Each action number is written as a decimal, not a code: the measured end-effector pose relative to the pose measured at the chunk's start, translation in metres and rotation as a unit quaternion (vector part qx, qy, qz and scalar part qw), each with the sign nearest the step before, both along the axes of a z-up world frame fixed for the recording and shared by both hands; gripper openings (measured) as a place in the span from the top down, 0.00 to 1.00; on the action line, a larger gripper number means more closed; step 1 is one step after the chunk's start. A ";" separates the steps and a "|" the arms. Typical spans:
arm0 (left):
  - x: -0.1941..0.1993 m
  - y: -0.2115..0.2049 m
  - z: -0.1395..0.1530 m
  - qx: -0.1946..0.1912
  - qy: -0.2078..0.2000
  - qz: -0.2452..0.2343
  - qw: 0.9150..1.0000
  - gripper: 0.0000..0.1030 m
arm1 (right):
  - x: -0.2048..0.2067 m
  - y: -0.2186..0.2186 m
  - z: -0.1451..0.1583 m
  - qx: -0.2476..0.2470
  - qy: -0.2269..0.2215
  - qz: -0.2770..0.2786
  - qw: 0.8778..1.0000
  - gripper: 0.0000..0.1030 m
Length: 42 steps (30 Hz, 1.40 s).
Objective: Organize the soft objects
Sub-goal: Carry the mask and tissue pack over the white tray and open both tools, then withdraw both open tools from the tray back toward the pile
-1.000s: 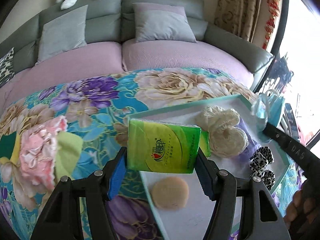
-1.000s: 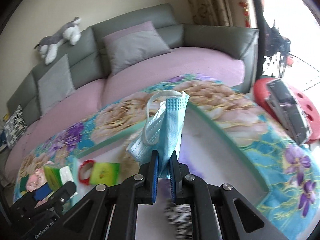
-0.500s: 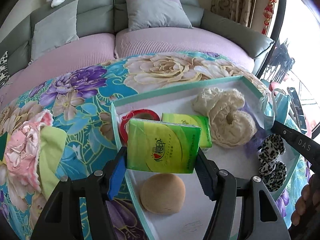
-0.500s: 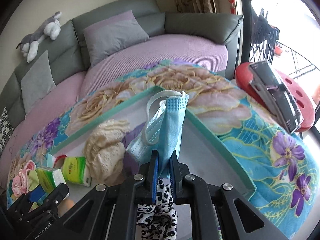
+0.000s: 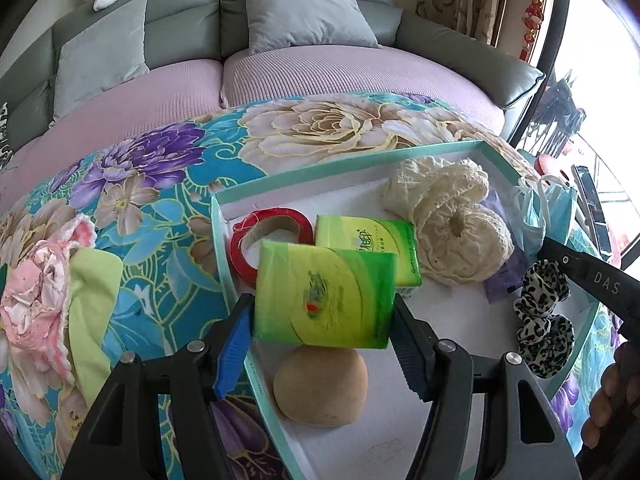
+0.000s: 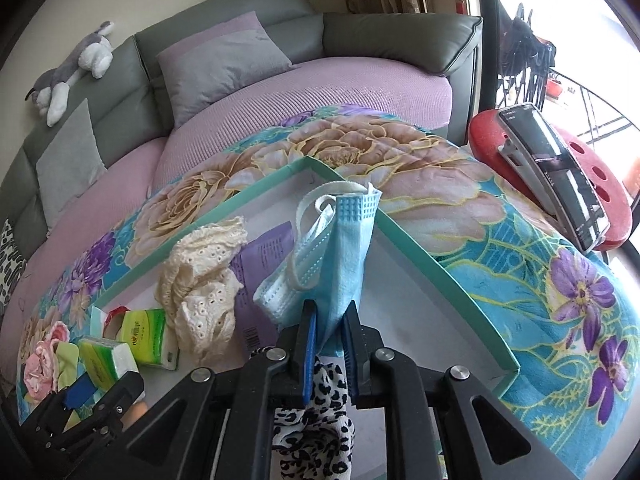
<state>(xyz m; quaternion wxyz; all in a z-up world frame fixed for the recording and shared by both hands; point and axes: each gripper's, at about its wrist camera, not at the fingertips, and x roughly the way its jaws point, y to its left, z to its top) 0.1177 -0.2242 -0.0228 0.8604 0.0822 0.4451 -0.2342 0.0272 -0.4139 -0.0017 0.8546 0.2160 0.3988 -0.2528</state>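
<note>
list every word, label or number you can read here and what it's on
"DAS": white letters on the black arm of the right gripper, in the left wrist view.
Tissue pack in the tray: printed logo, not legible.
Tissue pack in the left gripper: print blurred.
Purple packet: small print and barcode, too small.

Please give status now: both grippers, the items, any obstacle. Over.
Left gripper shut on tissue pack, above tray. Right gripper opening, mask between jaws, over tray. Sponge lies under the pack.
</note>
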 end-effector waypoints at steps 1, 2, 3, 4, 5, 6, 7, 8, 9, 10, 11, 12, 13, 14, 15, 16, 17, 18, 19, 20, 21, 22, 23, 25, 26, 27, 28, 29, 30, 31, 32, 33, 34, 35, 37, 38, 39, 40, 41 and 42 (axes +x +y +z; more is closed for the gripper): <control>0.000 0.000 0.001 0.002 -0.002 -0.001 1.000 0.35 | 0.000 0.000 0.002 -0.002 0.000 -0.002 1.000 0.82; -0.001 0.000 0.002 0.004 -0.004 -0.002 1.000 0.35 | -0.001 0.001 0.003 -0.003 -0.002 -0.002 1.000 0.75; -0.001 0.001 0.002 0.005 -0.005 -0.002 1.000 0.35 | -0.001 0.001 0.004 -0.004 -0.003 -0.003 1.000 0.71; -0.001 0.001 0.004 0.005 -0.006 -0.003 1.000 0.35 | -0.002 0.001 0.005 -0.005 -0.004 -0.003 1.000 0.71; -0.002 0.002 0.005 0.006 -0.007 -0.003 1.000 0.35 | -0.002 0.002 0.006 -0.006 -0.005 -0.003 1.000 0.71; -0.002 0.003 0.007 0.005 -0.010 -0.003 1.000 0.35 | -0.002 0.002 0.008 -0.007 -0.005 -0.003 1.000 0.71; -0.003 0.004 0.010 0.004 -0.014 -0.003 1.000 0.34 | -0.002 0.003 0.010 -0.009 -0.006 -0.003 1.000 0.70; -0.003 0.006 0.012 0.002 -0.016 -0.003 1.000 0.33 | -0.003 0.004 0.012 -0.013 -0.008 -0.003 1.000 0.70; -0.004 0.007 0.015 -0.001 -0.018 -0.003 1.000 0.31 | -0.003 0.005 0.014 -0.015 -0.009 -0.002 1.000 0.70; -0.004 0.009 0.018 -0.004 -0.021 -0.003 1.000 0.30 | -0.003 0.007 0.018 -0.020 -0.011 -0.001 1.000 0.69; -0.004 0.011 0.020 -0.007 -0.022 -0.002 1.000 0.30 | -0.003 0.007 0.019 -0.022 -0.013 -0.001 1.000 0.64; -0.004 0.013 0.022 -0.009 -0.023 -0.002 1.000 0.30 | -0.004 0.009 0.023 -0.026 -0.016 0.000 1.000 0.60; -0.004 0.016 0.025 -0.012 -0.026 0.000 1.000 0.30 | -0.005 0.010 0.026 -0.028 -0.020 0.002 0.999 0.58; -0.003 0.018 0.028 -0.014 -0.029 0.002 0.999 0.30 | -0.005 0.011 0.029 -0.030 -0.024 0.004 0.999 0.58; -0.003 0.021 0.030 -0.015 -0.032 0.006 0.999 0.30 | -0.005 0.013 0.031 -0.032 -0.026 0.006 0.999 0.58; -0.001 0.027 0.033 -0.017 -0.036 0.013 0.999 0.30 | -0.005 0.015 0.034 -0.035 -0.028 0.010 0.999 0.58; 0.000 0.031 0.035 -0.019 -0.039 0.019 0.999 0.30 | -0.005 0.016 0.036 -0.036 -0.029 0.012 0.999 0.58; 0.001 0.036 0.037 -0.020 -0.042 0.027 0.999 0.30 | -0.005 0.019 0.039 -0.039 -0.031 0.015 0.999 0.58; 0.004 0.043 0.038 -0.021 -0.044 0.038 0.998 0.30 | -0.005 0.021 0.041 -0.040 -0.032 0.019 0.999 0.58; 0.007 0.051 0.039 -0.022 -0.046 0.050 0.997 0.30 | -0.005 0.023 0.043 -0.039 -0.033 0.023 0.998 0.58; 0.010 0.060 0.040 -0.021 -0.047 0.064 0.997 0.29 | -0.004 0.026 0.045 -0.037 -0.034 0.027 0.998 0.58; 0.012 0.066 0.040 -0.020 -0.048 0.074 0.996 0.29 | -0.002 0.030 0.047 -0.033 -0.034 0.038 0.998 0.57; 0.015 0.075 0.040 -0.017 -0.050 0.090 0.995 0.28 | 0.000 0.032 0.047 -0.030 -0.035 0.046 0.998 0.54; 0.020 0.092 0.040 -0.010 -0.054 0.120 0.991 0.20 | 0.005 0.044 0.048 -0.026 -0.037 0.068 0.997 0.52; 0.022 0.099 0.040 -0.007 -0.056 0.132 0.990 0.12 | 0.007 0.048 0.048 -0.025 -0.037 0.073 0.996 0.52; 0.024 0.109 0.041 -0.003 -0.060 0.149 0.987 0.11 | 0.010 0.056 0.049 -0.023 -0.038 0.086 0.995 0.51; 0.025 0.117 0.041 -0.001 -0.063 0.162 0.985 0.11 | 0.014 0.063 0.049 -0.020 -0.039 0.099 0.994 0.51; 0.027 0.125 0.042 0.002 -0.064 0.175 0.982 0.11 | 0.016 0.069 0.049 -0.018 -0.040 0.108 0.993 0.51; 0.027 0.132 0.042 0.004 -0.066 0.187 0.980 0.11 | 0.020 0.077 0.048 -0.016 -0.041 0.120 0.992 0.51; 0.028 0.142 0.043 0.005 -0.068 0.204 0.977 0.11 | 0.023 0.086 0.048 -0.014 -0.042 0.134 0.990 0.50; 0.029 0.149 0.043 0.005 -0.070 0.215 0.974 0.11 | 0.027 0.095 0.047 -0.013 -0.042 0.145 0.988 0.47; 0.030 0.158 0.044 0.007 -0.072 0.231 0.970 0.11 | 0.030 0.104 0.046 -0.014 -0.041 0.156 0.987 0.46; 0.031 0.164 0.043 0.008 -0.072 0.244 0.967 0.11 | 0.033 0.114 0.045 -0.015 -0.040 0.166 0.985 0.46; 0.032 0.170 0.044 0.009 -0.071 0.253 0.965 0.11 | 0.034 0.122 0.045 -0.014 -0.040 0.174 0.984 0.46; 0.034 0.181 0.043 0.014 -0.071 0.273 0.959 0.11 | 0.039 0.140 0.044 -0.010 -0.045 0.199 0.979 0.43; 0.034 0.186 0.043 0.017 -0.073 0.280 0.957 0.11 | 0.042 0.151 0.043 -0.011 -0.045 0.209 0.977 0.41; 0.034 0.190 0.043 0.021 -0.075 0.286 0.955 0.11 | 0.043 0.158 0.043 -0.014 -0.045 0.214 0.976 0.40; 0.034 0.197 0.044 0.027 -0.078 0.296 0.951 0.11 | 0.045 0.166 0.042 -0.018 -0.044 0.222 0.974 0.40; 0.033 0.203 0.045 0.030 -0.080 0.305 0.948 0.11 | 0.047 0.173 0.042 -0.020 -0.044 0.230 0.972 0.40; 0.033 0.209 0.045 0.033 -0.082 0.314 0.945 0.11 | 0.049 0.180 0.041 -0.022 -0.043 0.239 0.970 0.38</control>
